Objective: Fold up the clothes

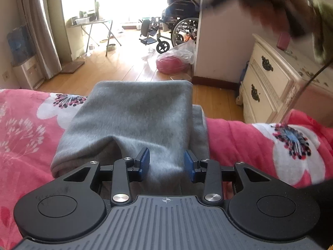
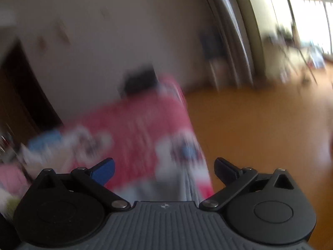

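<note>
Left wrist view: the left gripper sat with fingers narrowly parted over the folded grey garment on the pink floral bedspread, gripping nothing. The right gripper gaped wide, empty, everything blurred.

The bed is viewed closely toward the bright doorway from the left wrist; it is shared, blurred, from higher up at the right wrist.

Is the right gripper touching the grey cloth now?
Apart. In the right wrist view the right gripper is wide open in the air, with only the blurred bed and floor between its fingers. The grey cloth lies by the left gripper.
</note>
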Demonstrator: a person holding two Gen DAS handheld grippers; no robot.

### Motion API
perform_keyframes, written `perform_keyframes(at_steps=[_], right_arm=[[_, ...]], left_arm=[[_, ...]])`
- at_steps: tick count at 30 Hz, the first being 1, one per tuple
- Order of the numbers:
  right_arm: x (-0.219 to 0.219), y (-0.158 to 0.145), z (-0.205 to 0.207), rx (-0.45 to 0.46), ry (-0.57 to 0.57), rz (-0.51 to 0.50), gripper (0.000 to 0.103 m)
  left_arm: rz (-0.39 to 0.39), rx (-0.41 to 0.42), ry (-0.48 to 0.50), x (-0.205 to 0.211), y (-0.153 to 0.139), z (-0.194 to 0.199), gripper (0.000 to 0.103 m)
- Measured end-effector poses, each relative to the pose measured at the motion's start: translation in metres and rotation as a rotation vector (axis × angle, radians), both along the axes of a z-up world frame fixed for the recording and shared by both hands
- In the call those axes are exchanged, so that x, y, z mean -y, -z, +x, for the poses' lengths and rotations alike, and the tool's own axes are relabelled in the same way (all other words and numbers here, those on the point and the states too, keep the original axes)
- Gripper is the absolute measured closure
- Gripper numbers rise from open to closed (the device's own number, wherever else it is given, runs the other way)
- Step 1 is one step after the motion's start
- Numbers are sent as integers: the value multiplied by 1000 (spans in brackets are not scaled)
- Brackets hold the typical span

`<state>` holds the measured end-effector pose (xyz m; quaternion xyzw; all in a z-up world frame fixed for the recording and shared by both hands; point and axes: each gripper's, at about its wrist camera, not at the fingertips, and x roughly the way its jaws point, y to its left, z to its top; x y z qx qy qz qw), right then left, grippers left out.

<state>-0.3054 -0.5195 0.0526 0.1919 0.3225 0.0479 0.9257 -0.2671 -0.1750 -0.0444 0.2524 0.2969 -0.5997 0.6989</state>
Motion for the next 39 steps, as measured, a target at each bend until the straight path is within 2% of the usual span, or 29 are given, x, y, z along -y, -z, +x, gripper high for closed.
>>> perform_keyframes(at_steps=[2,5,7,9,10,12,17,22,26,28,31,32,35,39], right_arm=[[-10,43,-7,-164,15,39,0],[-15,91,-28,-274,88,182,2],[-13,110,-35,-295,146,295,7],[-11,123,-43,-296,198,383,15],[-11,125,-41,-292,207,411,16],[-14,128,-43,-286,221,436,20],[-13,132,-34,-282,245,485,24],[-16,142,-21,-303,260,487,29],[-18,149,-14,-317,266,476,35],[-19,150,-11,-317,272,467,40],[-22,146,-9,-309,279,428,63],[-23,145,-9,-300,280,417,85],[-26,131,-12,-251,269,391,92],[-28,107,-21,-182,242,352,93]], left_arm=[[3,28,16,-9,0,-8,66],[15,105,55,-23,3,-24,66],[21,180,87,-29,6,-36,66],[22,274,115,-32,10,-46,66],[21,323,130,-32,12,-50,66],[17,420,161,-31,17,-58,66],[36,598,261,-27,33,-77,66],[90,737,284,-21,54,-79,66],[122,769,292,-17,62,-77,68],[138,782,295,-15,65,-76,78],[133,738,271,-13,57,-73,88],[129,729,269,-13,54,-73,90],[108,661,265,-14,37,-75,91],[72,522,249,-14,12,-76,92]])
